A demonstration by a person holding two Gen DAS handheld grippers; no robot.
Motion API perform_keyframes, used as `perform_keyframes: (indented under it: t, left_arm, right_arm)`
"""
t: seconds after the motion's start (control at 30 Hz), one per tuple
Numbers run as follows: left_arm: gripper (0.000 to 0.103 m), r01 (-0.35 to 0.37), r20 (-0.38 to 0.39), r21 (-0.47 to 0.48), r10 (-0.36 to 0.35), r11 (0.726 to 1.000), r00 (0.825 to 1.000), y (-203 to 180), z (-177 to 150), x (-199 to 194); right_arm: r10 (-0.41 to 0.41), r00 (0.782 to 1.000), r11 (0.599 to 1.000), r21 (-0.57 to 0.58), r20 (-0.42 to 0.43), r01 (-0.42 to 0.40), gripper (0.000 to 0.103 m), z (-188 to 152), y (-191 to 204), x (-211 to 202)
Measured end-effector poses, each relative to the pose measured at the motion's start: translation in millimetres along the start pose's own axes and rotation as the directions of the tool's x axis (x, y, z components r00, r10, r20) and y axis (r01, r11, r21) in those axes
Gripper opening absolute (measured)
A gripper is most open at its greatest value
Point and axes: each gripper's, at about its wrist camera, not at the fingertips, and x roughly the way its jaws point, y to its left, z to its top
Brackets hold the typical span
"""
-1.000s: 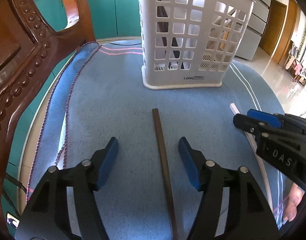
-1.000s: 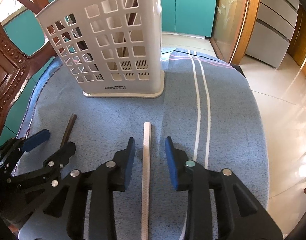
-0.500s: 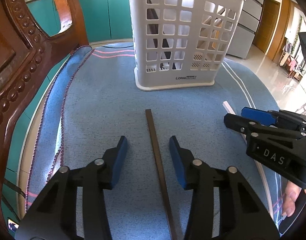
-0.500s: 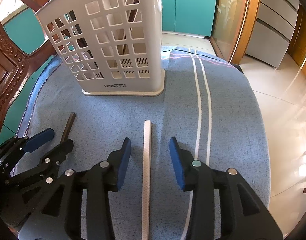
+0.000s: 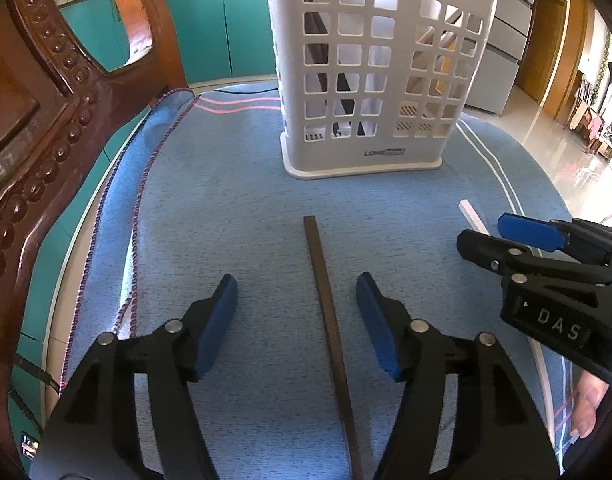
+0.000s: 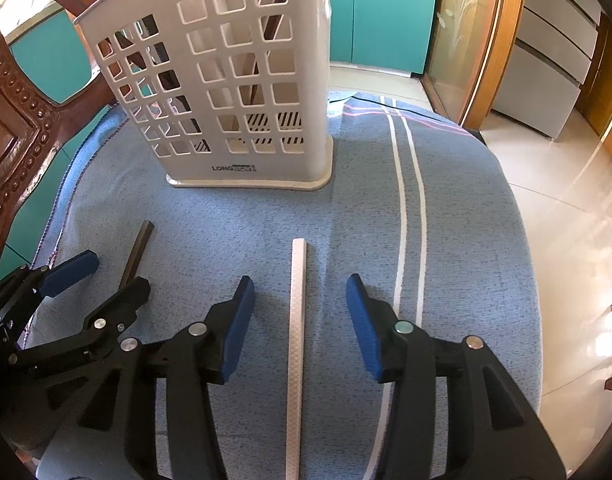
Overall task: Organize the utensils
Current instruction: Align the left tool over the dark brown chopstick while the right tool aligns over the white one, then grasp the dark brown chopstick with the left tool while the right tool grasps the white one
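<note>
Left gripper [image 5: 297, 320] jaws just opened wider, straddling the dark chopstick [image 5: 329, 320], no contact. White basket [image 5: 380, 76] upright beyond on blue cloth [image 5: 225, 200].

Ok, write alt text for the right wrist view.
The right gripper, jaws just opened, straddles a white chopstick lying on a blue cloth. Behind stands a white perforated utensil holder; at left, the left gripper over a dark chopstick.

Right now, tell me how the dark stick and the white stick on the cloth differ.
The dark stick is plain brown-black; the white stick is pale with a cross-hatched face. The dark stick lies between the left gripper's open jaws, the white stick between the right gripper's. Both lie flat, ungripped, pointing toward the white basket.
</note>
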Motion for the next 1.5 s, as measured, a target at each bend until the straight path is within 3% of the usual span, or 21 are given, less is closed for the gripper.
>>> perform_keyframes:
  t: [0.47, 0.8, 0.9, 0.93, 1.13, 1.37, 1.5]
  left_arm:
    - [0.069, -0.015, -0.015, 0.014, 0.015, 1.0, 1.0, 2.4, 0.5, 1.3]
    - [0.071, -0.035, -0.004, 0.029, 0.036, 0.999, 0.999, 1.3, 1.2, 0.6]
    - [0.071, -0.035, -0.004, 0.032, 0.035, 0.999, 0.999, -0.8, 1.1, 1.3]
    - [0.071, -0.035, -0.004, 0.036, 0.035, 0.999, 0.999, 0.1, 1.4, 1.9]
    - [0.05, 0.022, -0.016, 0.026, -0.021, 0.999, 1.0, 0.7, 1.9, 1.0]
    - [0.017, 0.019, -0.008, 0.026, -0.019, 0.999, 1.0, -1.4, 1.3, -0.6]
    - [0.011, 0.001, -0.004, 0.026, -0.001, 1.0, 1.0, 0.2, 0.6, -0.3]
  right_arm:
    - [0.018, 1.0, 0.999, -0.031, -0.008, -0.018, 0.052, -12.9, 8.9, -7.7]
    - [-0.026, 1.0, 0.996, -0.081, 0.013, 0.027, 0.052, -17.2, 25.3, -4.1]
    - [-0.027, 0.999, 0.996, -0.087, 0.021, 0.029, 0.047, -19.9, 28.7, -4.3]
    - [-0.019, 1.0, 0.995, -0.093, 0.023, 0.021, 0.04, -20.5, 30.9, -4.8]
    - [0.011, 1.0, 0.995, -0.104, 0.02, -0.009, 0.007, -19.5, 35.9, -4.3]
    - [0.031, 0.999, 0.995, -0.09, 0.022, -0.029, 0.006, -19.6, 32.0, -8.0]
    - [0.044, 0.999, 0.997, -0.072, 0.021, -0.042, 0.006, -17.4, 20.3, -10.2]
